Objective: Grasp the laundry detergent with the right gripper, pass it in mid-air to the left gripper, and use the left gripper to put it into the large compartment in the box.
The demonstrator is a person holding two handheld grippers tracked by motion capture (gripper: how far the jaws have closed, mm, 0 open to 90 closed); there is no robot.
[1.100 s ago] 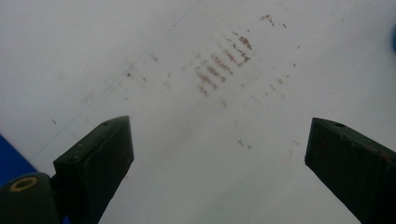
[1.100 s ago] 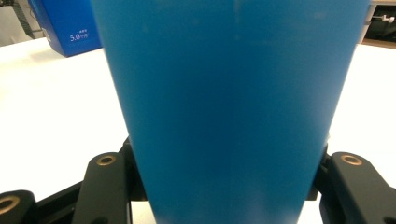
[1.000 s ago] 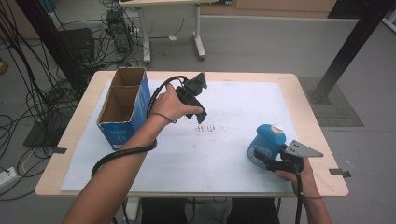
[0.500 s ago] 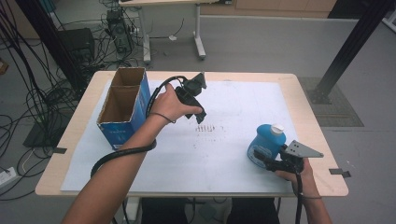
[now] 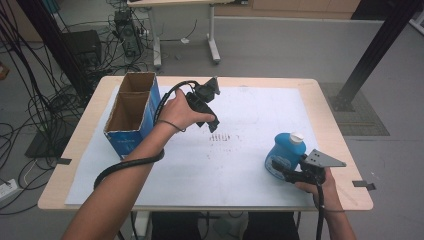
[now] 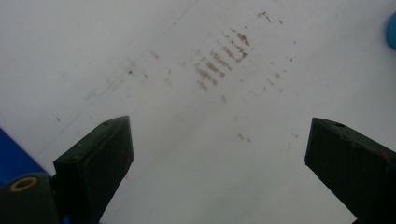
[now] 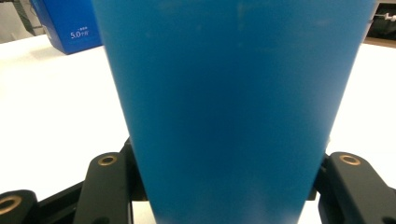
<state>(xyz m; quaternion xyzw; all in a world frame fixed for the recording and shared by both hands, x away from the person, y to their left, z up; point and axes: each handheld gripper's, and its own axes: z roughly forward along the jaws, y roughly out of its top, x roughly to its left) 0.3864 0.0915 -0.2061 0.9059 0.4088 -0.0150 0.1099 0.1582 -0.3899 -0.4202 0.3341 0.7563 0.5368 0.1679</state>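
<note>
Right gripper [image 5: 279,167]: lower right of the high view; its jaws are clenched on the blue bottle [image 5: 286,152], one at each side of its base.
Blue bottle: stands upright on the white sheet [image 5: 240,165] with its white cap [image 5: 296,137] on top; in the right gripper view its body is between both jaws.
Left gripper [image 5: 212,122]: upper centre, above the sheet, jaws released and wide, nothing between them.
Cardboard box [image 5: 131,111]: upper left, open top, well apart from the bottle.
Change: compared with a second ago, nothing has visibly moved; both hands are in the same places.
Meaning: I judge the grasp is complete, so lifting the bottle can begin.
</note>
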